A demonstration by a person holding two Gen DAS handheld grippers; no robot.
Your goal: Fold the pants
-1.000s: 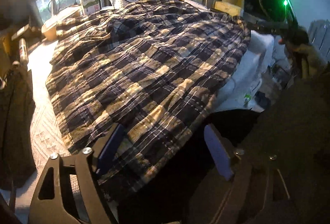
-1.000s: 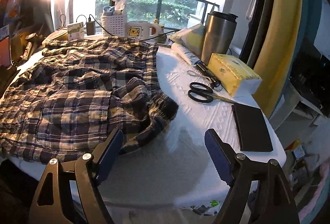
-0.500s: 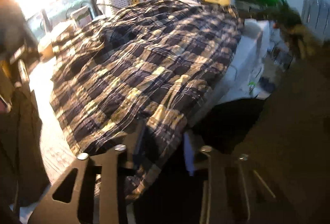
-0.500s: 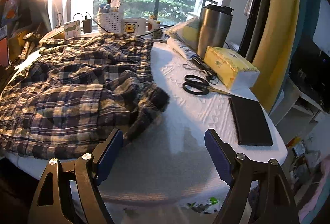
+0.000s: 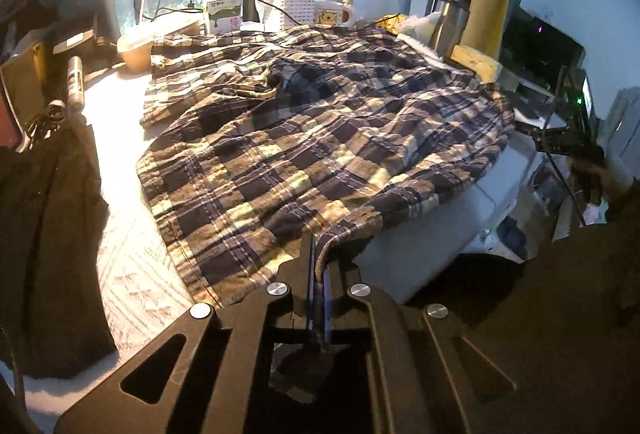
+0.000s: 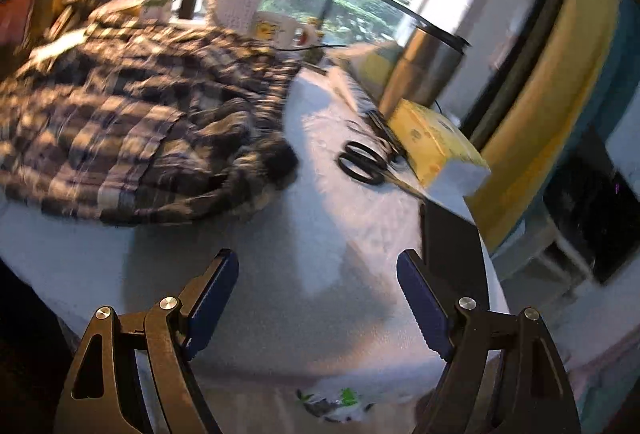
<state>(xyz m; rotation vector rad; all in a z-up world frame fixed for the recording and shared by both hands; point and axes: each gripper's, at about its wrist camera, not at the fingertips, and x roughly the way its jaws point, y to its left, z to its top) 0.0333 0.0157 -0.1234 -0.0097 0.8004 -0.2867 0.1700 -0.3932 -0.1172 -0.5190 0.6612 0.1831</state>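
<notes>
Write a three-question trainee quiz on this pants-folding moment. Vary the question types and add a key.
1. True or false: the left tool is shut on the near edge of the plaid pants.
2. What is between the open right tool's fingers? A) pants B) scissors C) nothing
3. Fill in: the black scissors lie on the white table beside a yellow ____.

Key: 1 true; 2 C; 3 tissue pack.

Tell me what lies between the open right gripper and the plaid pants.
Only bare white tablecloth lies between the right gripper and the plaid pants, as the blurred right wrist view shows.
</notes>
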